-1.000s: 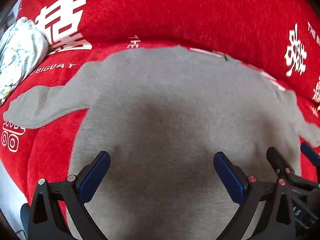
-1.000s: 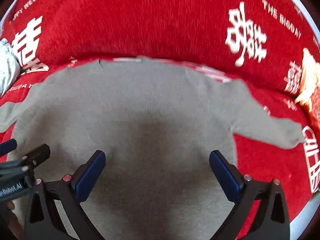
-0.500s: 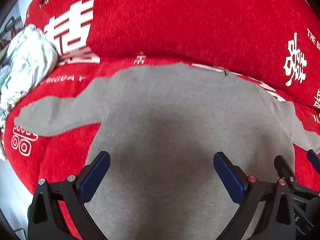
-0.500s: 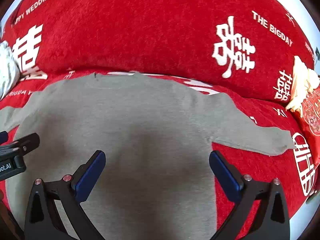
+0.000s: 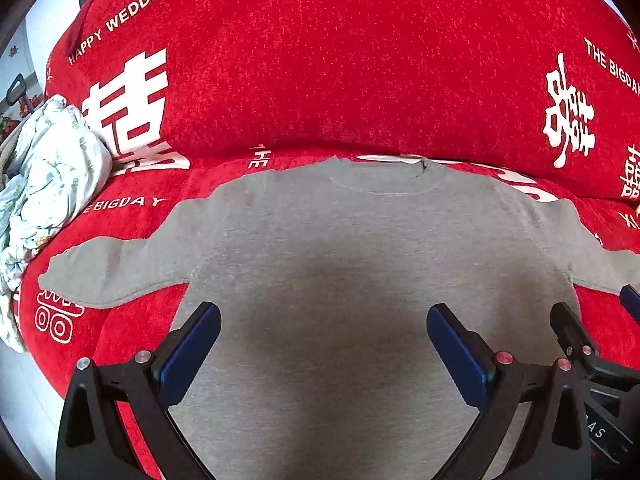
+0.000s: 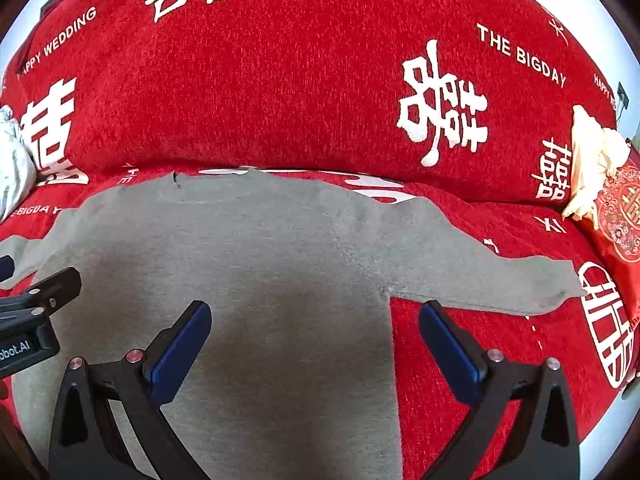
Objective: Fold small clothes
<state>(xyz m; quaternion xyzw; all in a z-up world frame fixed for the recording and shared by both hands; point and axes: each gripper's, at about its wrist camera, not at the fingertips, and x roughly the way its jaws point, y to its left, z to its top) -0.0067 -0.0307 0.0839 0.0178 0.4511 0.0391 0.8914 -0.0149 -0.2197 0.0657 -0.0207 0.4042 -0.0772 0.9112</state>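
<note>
A small grey long-sleeved sweater point(image 5: 360, 248) lies flat on the red sofa seat, collar toward the backrest and both sleeves spread out; it also shows in the right wrist view point(image 6: 248, 248). My left gripper point(image 5: 323, 344) is open and empty above the sweater's lower body. My right gripper point(image 6: 314, 336) is open and empty above the sweater's right side edge. The right gripper's tip shows at the right of the left wrist view point(image 5: 592, 344), and the left gripper's tip shows at the left of the right wrist view point(image 6: 36, 300).
The red sofa cover point(image 5: 360, 60) has white lettering, and its backrest rises behind the sweater. A crumpled white floral cloth point(image 5: 52, 176) lies at the sofa's left end. A cream cloth point(image 6: 592, 168) and a red patterned cushion point(image 6: 620, 216) sit at the right end.
Both grippers have pulled back and up from the sweater, so more of it and of the backrest shows. Both stay open.
</note>
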